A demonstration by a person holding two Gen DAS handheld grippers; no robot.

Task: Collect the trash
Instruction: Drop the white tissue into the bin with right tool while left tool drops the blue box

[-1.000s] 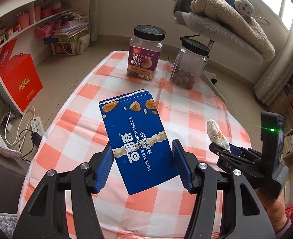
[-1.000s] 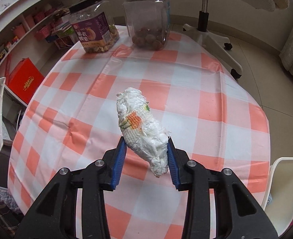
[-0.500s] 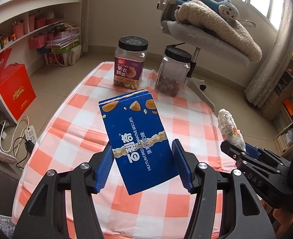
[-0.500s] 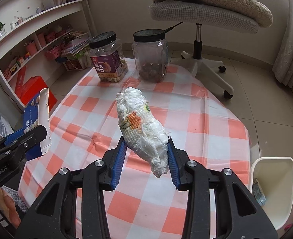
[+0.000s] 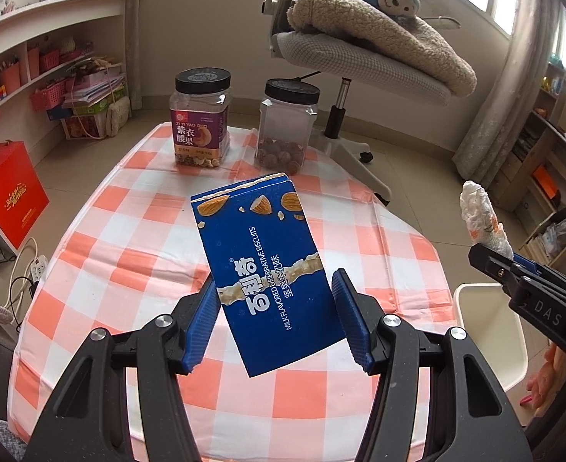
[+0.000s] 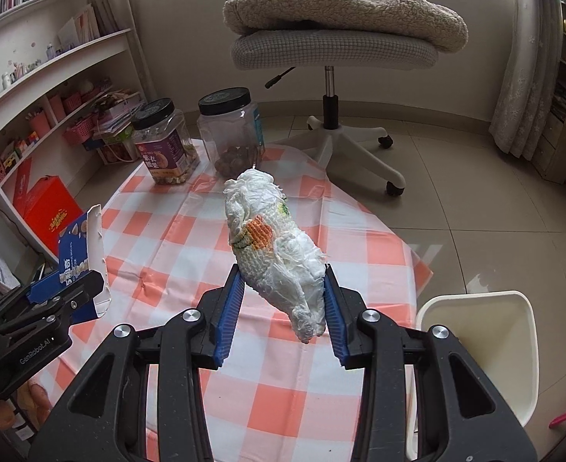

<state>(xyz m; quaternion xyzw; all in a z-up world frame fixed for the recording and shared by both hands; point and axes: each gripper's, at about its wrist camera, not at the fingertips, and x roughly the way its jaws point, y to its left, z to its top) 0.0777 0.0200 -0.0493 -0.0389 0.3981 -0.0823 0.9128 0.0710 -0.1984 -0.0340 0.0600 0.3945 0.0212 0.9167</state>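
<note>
My left gripper [image 5: 275, 323] is shut on a blue biscuit box [image 5: 262, 265], held tilted above the checked tablecloth [image 5: 136, 238]. My right gripper [image 6: 281, 312] is shut on a crumpled white wrapper [image 6: 273, 246] with an orange patch, lifted over the table's right side. In the left wrist view the wrapper [image 5: 481, 217] and the right gripper's black body show at the right edge. In the right wrist view the box [image 6: 81, 254] appears edge-on at the left. A white bin [image 6: 479, 342] stands on the floor beside the table's right edge.
Two black-lidded clear jars, one with a purple label [image 5: 200, 123] and one with brown nuts [image 5: 287, 131], stand at the table's far end. A swivel chair [image 6: 333, 50] piled with a fleece blanket is behind. Shelves and a red box [image 5: 7, 196] lie left.
Both grippers have drawn back and risen from the table with their loads. The white bin has come into view at the right in both wrist views.
</note>
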